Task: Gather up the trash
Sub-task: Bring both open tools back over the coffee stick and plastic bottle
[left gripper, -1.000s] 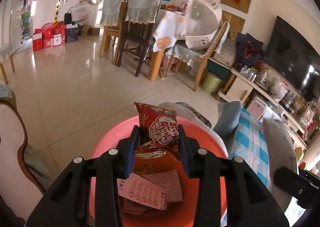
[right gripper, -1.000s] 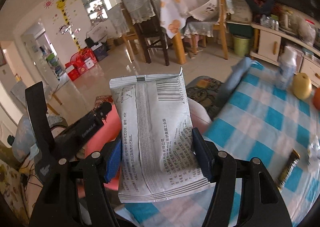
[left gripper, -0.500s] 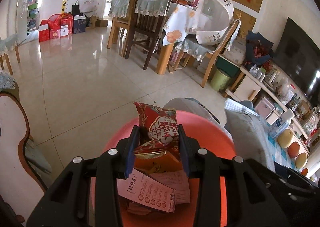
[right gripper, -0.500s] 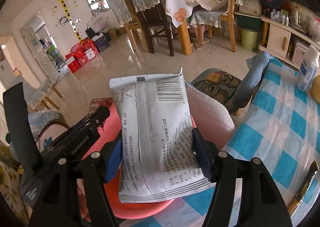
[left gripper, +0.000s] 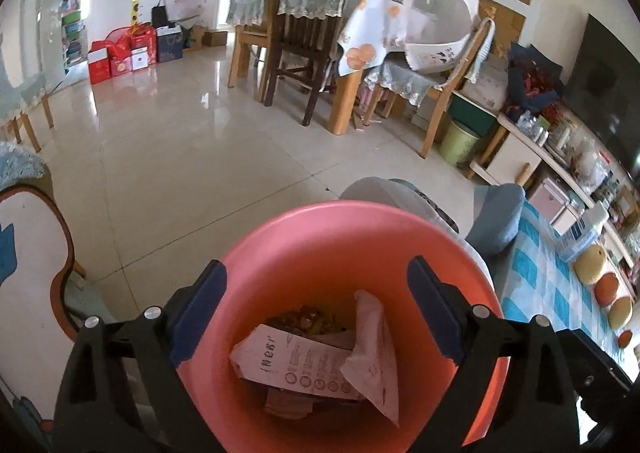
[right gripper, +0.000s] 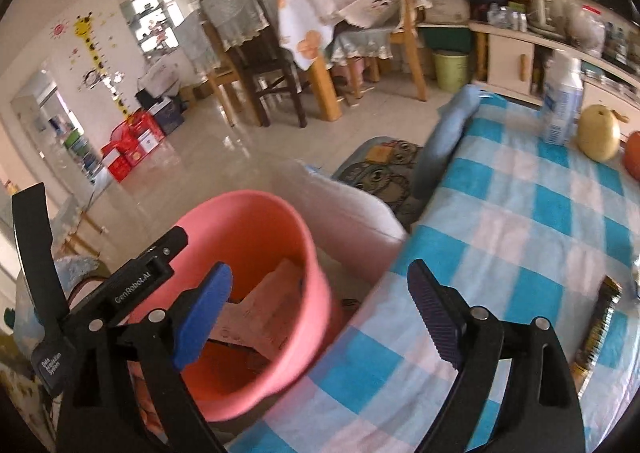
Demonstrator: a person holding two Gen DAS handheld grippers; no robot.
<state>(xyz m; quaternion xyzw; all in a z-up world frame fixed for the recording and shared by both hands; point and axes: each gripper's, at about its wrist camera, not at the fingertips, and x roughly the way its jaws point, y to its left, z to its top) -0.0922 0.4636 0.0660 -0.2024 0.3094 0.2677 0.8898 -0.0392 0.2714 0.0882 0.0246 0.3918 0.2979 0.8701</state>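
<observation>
Both hand-held grippers hang over a pink bucket [left gripper: 352, 237] beside a table with a blue-checked cloth [right gripper: 532, 237]. The left gripper [left gripper: 316, 309] points down into the bucket's mouth, its blue-padded fingers [left gripper: 198, 309] spread wide with nothing between them. The right gripper [right gripper: 320, 309] is aimed across the bucket's near rim toward the table, jaws likewise spread and empty; its left pad sits over the bucket opening, its right pad over the cloth.

Only the left wrist view looks straight into the bucket: a pale pink printed wrapper [left gripper: 296, 365] lies flat across the bottom, a second pale packet [left gripper: 376, 349] leans upright against it toward the table side, and a crumpled gold-and-dark wrapper [left gripper: 308, 323] shows behind them. The right wrist view catches just a slanted edge of pale packaging inside the bucket [right gripper: 272, 301], but it alone shows the left gripper's black body [right gripper: 136, 285] at the bucket's far side and a dark-and-gold snack bar wrapper [right gripper: 600, 325] lying on the cloth, well away from the bucket.

On the far end of the table stand a white-and-blue bottle [right gripper: 560, 101], a yellow pear-like fruit [right gripper: 598, 133] and an orange fruit [right gripper: 632, 157], cut off at the frame edge. The print on the wrappers is too small to read, and the bucket's base is hidden by the gripper bodies.
</observation>
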